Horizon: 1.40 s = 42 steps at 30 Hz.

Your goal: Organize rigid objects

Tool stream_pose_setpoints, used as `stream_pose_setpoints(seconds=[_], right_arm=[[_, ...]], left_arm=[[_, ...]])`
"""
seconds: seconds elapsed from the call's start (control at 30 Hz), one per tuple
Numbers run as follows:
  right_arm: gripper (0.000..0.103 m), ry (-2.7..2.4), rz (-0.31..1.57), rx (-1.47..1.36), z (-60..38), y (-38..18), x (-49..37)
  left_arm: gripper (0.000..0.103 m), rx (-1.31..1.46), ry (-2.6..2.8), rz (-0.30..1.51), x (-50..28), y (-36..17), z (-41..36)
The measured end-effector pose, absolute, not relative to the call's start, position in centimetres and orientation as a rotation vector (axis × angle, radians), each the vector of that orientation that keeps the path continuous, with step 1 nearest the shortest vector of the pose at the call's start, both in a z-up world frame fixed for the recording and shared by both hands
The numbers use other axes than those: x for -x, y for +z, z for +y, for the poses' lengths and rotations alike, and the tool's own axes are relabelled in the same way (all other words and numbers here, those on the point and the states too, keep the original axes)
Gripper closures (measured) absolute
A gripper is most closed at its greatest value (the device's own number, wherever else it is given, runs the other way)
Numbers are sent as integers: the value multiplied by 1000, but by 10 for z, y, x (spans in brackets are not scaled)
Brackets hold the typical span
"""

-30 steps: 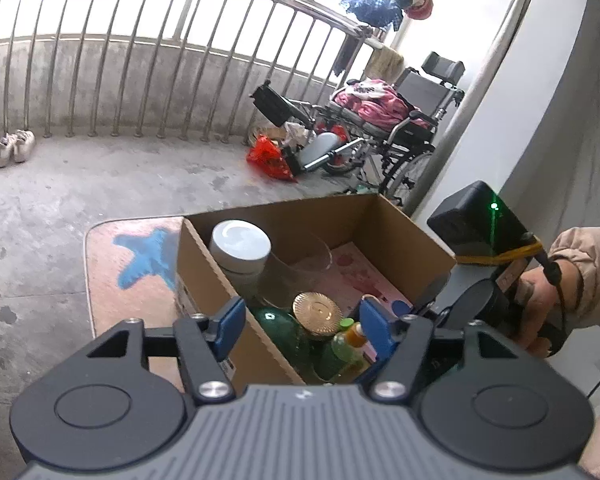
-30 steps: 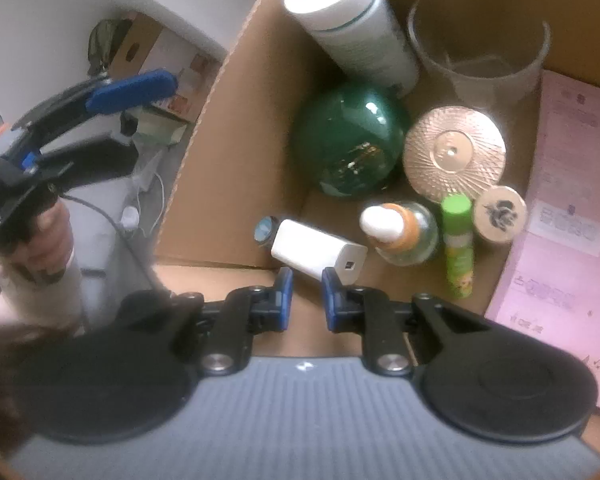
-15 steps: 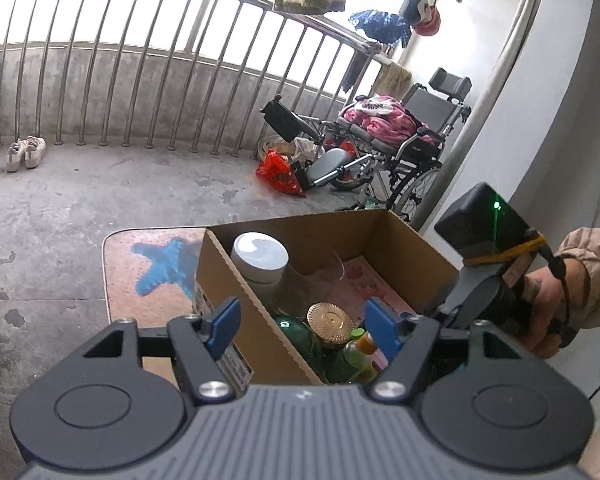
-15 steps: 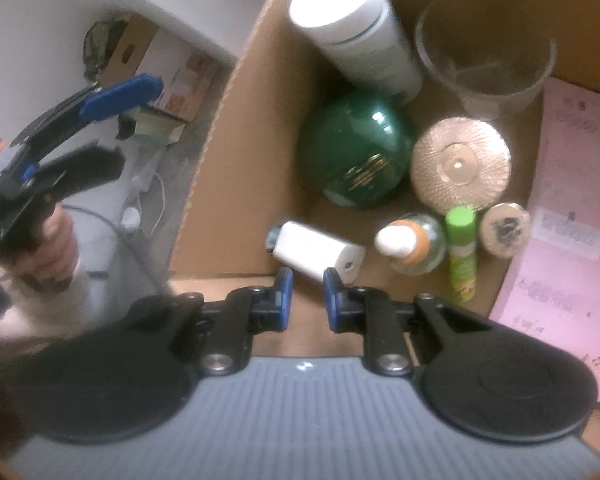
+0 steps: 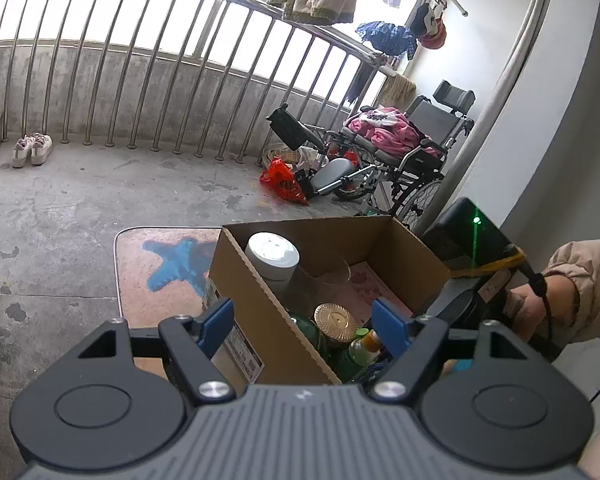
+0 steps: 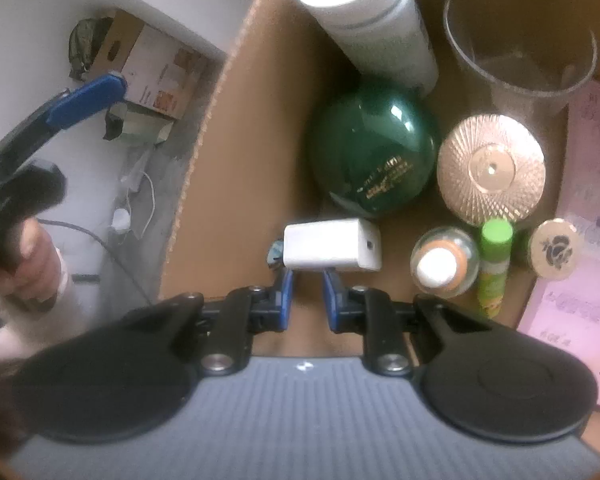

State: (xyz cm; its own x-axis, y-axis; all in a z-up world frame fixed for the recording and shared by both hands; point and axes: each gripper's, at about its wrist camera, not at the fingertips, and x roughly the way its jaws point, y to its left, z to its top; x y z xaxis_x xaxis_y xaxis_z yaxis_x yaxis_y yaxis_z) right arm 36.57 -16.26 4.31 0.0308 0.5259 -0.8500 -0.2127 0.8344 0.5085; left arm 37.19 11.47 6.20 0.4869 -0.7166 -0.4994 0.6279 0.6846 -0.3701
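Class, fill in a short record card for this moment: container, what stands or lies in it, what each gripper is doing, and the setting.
container: open cardboard box on a small table
contents: white-lidded tub, clear cup, green round bottle, gold ribbed lid, white block, orange-collared bottle, green tube, pink sheet
left gripper: jaws opening, nothing between them, by the box's near wall
right gripper: shut, empty, just short of the white block
setting: balcony with railing, wheelchair

A green bottle (image 6: 374, 156), a ribbed gold lid (image 6: 491, 168) and a pink sheet (image 6: 580, 240) are being shown in a brown box (image 6: 236, 152).
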Motion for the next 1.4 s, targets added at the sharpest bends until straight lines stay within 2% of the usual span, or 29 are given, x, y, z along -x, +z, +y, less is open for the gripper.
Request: stream_pose_setpoints(seconds=[0.2, 0.5, 0.7, 0.93, 1.27, 1.4], right_arm=[[86, 562, 1339, -218, -157, 61, -366], [86, 560, 1296, -205, -148, 63, -372], [88, 553, 1324, -215, -147, 56, -371], [85, 548, 1335, -243, -148, 59, -365], [81, 575, 1240, -330, -178, 93, -349], [81, 574, 1145, -365, -201, 117, -339]], left_arm=[[26, 150, -816, 673, -369, 62, 119], [26, 152, -817, 673, -368, 61, 118], [26, 156, -814, 671, -364, 61, 122], [26, 158, -811, 666, -359, 63, 122], [26, 156, -814, 662, -355, 67, 120], [26, 157, -819, 670, -352, 68, 116]])
